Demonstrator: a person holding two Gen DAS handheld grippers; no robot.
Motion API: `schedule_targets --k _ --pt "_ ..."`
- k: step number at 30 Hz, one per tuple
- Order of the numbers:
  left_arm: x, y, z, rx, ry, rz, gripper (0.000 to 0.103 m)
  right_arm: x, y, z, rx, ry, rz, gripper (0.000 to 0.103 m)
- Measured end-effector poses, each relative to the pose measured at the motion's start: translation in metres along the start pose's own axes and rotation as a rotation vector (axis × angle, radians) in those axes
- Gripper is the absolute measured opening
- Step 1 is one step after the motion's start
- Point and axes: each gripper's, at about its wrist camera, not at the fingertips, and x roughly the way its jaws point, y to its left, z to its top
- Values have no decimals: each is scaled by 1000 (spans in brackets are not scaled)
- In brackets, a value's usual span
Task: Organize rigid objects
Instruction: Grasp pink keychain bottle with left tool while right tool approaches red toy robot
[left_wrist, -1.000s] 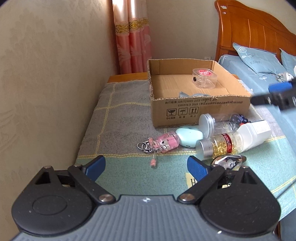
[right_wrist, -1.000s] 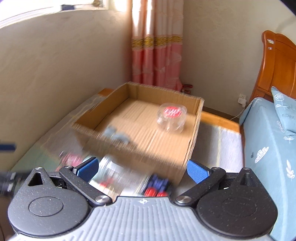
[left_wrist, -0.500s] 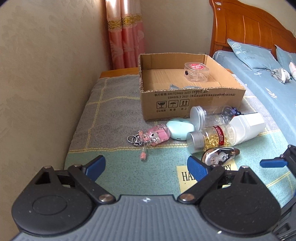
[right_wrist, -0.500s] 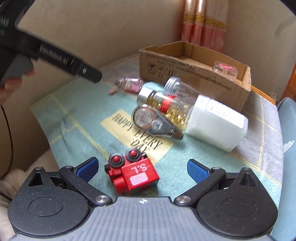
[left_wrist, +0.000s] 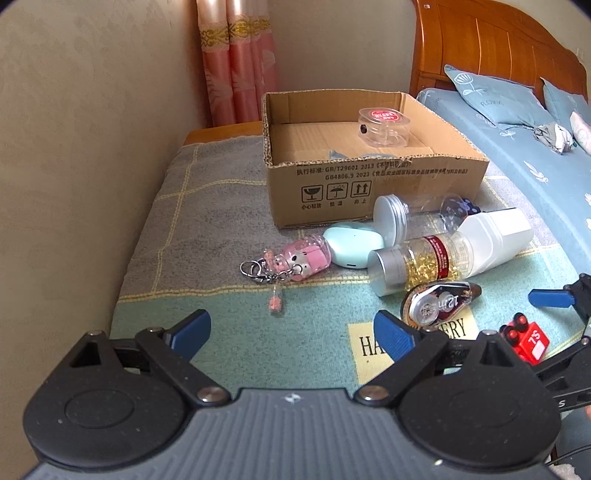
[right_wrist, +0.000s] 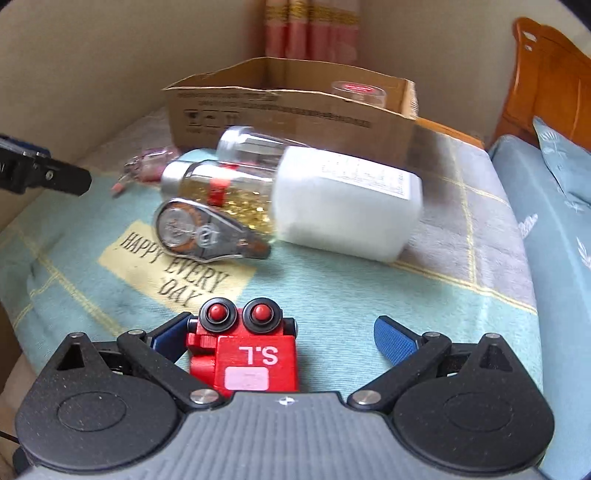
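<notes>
A red toy block marked "S.L" (right_wrist: 245, 350) lies on the blanket between the fingers of my open right gripper (right_wrist: 280, 334), close to the left finger; it also shows in the left wrist view (left_wrist: 526, 338). A correction tape (right_wrist: 207, 230), a bottle of gold capsules (right_wrist: 221, 184), a white bottle (right_wrist: 343, 206) and a clear jar (right_wrist: 255, 146) lie beyond it. A pink keychain (left_wrist: 299, 258) and a mint case (left_wrist: 352, 245) lie left of them. The cardboard box (left_wrist: 369, 184) holds a clear round container (left_wrist: 384, 125). My left gripper (left_wrist: 291, 332) is open and empty above the blanket.
The wall runs along the left side. A bed with a wooden headboard (left_wrist: 498, 48) and blue pillows lies to the right. Pink curtains (left_wrist: 236, 62) hang behind the box. The blanket (left_wrist: 207, 206) left of the box is bare.
My right gripper has come down from over the box and closed in on the red toy block, which now sits between its fingers. The left gripper has shifted only slightly.
</notes>
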Motion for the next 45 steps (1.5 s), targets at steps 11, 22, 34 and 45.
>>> schedule_targets --k 11,22,34,45 --pt "59 13 24 -109 -3 -4 95 -4 4 -10 32 -54 -30 103" --pt "80 14 30 -118 -50 22 95 -4 5 -14 40 -78 -42 103" --pt "60 22 5 3 -108 23 94 -4 5 -16 40 -93 -43 103" --pt "67 19 12 44 -132 -87 68 -4 5 -16 35 -99 -37 103"
